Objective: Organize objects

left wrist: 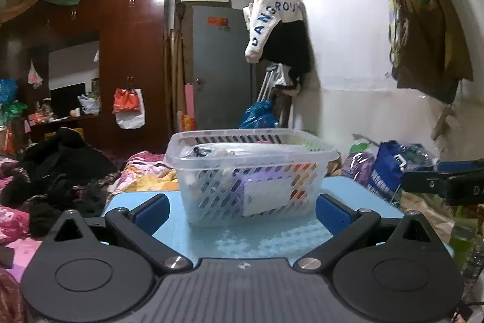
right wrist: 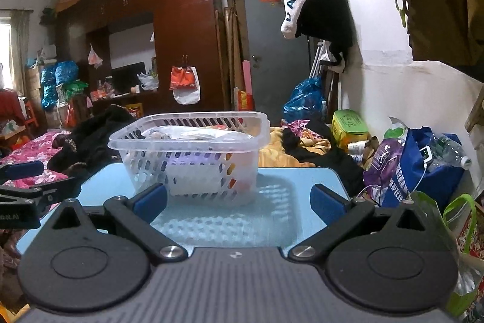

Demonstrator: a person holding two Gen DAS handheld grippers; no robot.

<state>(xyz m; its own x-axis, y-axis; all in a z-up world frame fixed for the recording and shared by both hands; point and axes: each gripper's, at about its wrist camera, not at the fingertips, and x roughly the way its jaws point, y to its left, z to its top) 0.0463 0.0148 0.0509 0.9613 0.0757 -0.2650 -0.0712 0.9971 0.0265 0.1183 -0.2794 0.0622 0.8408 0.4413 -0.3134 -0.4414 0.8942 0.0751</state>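
A clear slotted plastic basket (left wrist: 251, 174) stands on a small light blue table (left wrist: 266, 238). It holds several items: plastic-wrapped things on top, a purple pack and a white-labelled pack below. My left gripper (left wrist: 242, 212) is open and empty, its blue pads level with the basket's near corners. In the right wrist view the basket (right wrist: 193, 159) stands left of centre on the table (right wrist: 284, 202). My right gripper (right wrist: 240, 202) is open and empty, just short of the basket. Each gripper shows at the edge of the other's view, the right one (left wrist: 444, 180) and the left one (right wrist: 27, 186).
A bed with pink bedding and dark clothes (left wrist: 60, 168) lies to the left. Bags and bottles (right wrist: 417, 168) crowd the floor to the right by the white wall. A brown wardrobe (left wrist: 130, 56) and grey door (left wrist: 220, 68) stand behind.
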